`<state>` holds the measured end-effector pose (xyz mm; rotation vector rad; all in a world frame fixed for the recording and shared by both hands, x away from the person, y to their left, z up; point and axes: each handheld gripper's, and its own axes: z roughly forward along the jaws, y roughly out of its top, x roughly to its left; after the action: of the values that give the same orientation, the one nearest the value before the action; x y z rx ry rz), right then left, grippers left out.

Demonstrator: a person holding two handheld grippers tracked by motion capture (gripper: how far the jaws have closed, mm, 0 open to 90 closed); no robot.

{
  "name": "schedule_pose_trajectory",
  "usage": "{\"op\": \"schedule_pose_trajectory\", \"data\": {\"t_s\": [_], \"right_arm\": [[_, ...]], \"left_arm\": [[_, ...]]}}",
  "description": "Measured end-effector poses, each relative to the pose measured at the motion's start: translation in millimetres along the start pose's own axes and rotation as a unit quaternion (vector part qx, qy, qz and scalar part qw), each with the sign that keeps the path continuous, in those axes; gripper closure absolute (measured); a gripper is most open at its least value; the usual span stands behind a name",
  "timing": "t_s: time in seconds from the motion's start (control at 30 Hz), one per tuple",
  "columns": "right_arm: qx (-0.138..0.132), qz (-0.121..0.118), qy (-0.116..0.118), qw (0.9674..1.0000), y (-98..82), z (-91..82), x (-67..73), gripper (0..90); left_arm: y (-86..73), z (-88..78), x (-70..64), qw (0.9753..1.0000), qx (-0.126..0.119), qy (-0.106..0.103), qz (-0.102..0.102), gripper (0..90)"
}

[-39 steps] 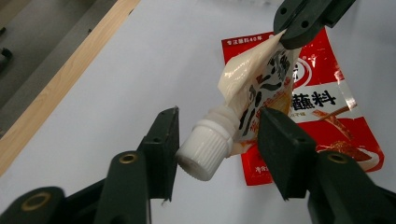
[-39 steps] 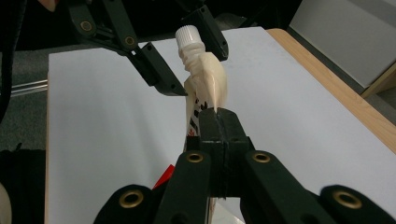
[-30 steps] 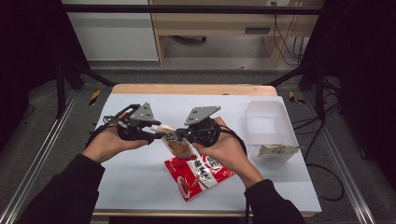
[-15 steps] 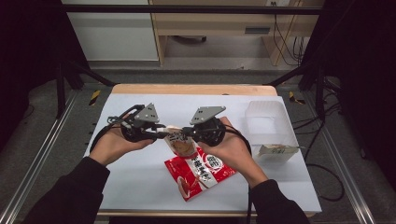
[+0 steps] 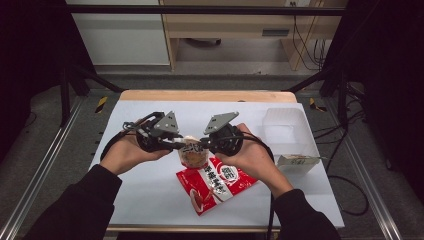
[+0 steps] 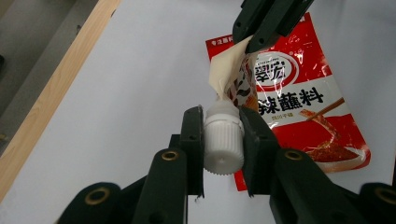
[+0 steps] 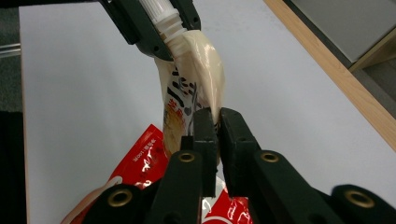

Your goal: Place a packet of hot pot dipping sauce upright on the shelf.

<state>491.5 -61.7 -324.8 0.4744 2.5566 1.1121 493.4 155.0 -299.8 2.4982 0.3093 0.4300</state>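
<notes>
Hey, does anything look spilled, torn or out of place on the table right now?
Nothing spilled or torn. The cream spout pouch is held between both grippers: the left gripper clamps its white cap, the right gripper pinches its edge. The red sachet lies skewed beneath.

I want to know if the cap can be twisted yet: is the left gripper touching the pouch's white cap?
Touching. The left gripper view shows the left gripper with both jaws pressed against the white cap.

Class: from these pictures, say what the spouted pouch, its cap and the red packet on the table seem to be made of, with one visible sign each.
Spouted pouch: probably soft, semi-glossy plastic film; it creases and sags between the grippers.
Cap: likely rigid matt white plastic, with moulded ribs.
Red packet: apparently glossy printed plastic film; it shows highlights and wrinkles.
</notes>
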Motion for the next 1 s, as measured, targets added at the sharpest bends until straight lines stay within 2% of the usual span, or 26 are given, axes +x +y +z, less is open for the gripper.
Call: {"op": "schedule_pose_trajectory", "data": {"t_s": [0.13,0.2,0.33,0.47,0.6,0.7,0.9,1.0], "right_arm": [[0.011,-0.013,-0.002,0.9999,1.5,-2.0,-1.9,76.5],[0.019,-0.018,-0.003,0.9996,2.9,-3.2,-2.3,68.5],[0.047,-0.046,-0.010,0.9978,5.8,-2.0,-1.9,54.3],[0.057,-0.057,-0.015,0.9966,8.2,0.4,-2.7,44.4],[0.067,-0.064,-0.010,0.9957,11.0,4.1,-4.9,37.8],[0.083,-0.079,-0.002,0.9935,14.6,9.1,-6.6,33.4],[0.099,-0.078,0.009,0.9920,19.8,14.6,-6.3,27.7],[0.104,-0.077,0.023,0.9913,20.8,17.3,-6.3,25.6]], "left_arm": [[2.0,1.9,-2.0,0.9999,0.009,0.006,0.008,73.2],[2.5,1.6,-1.7,0.9999,0.009,0.005,0.009,73.3],[2.7,-0.3,-0.9,0.9999,0.006,0.004,0.011,73.3],[2.6,-0.9,-2.0,0.9999,0.002,0.002,0.013,73.3],[2.3,-1.1,-2.2,0.9998,0.002,-0.002,0.019,73.3],[2.5,-1.0,-2.6,0.9997,0.001,-0.004,0.024,73.3],[3.1,-0.9,-3.7,0.9997,-0.002,-0.006,0.024,73.2],[2.7,-1.5,-4.0,0.9996,-0.003,-0.006,0.027,73.3]]}}
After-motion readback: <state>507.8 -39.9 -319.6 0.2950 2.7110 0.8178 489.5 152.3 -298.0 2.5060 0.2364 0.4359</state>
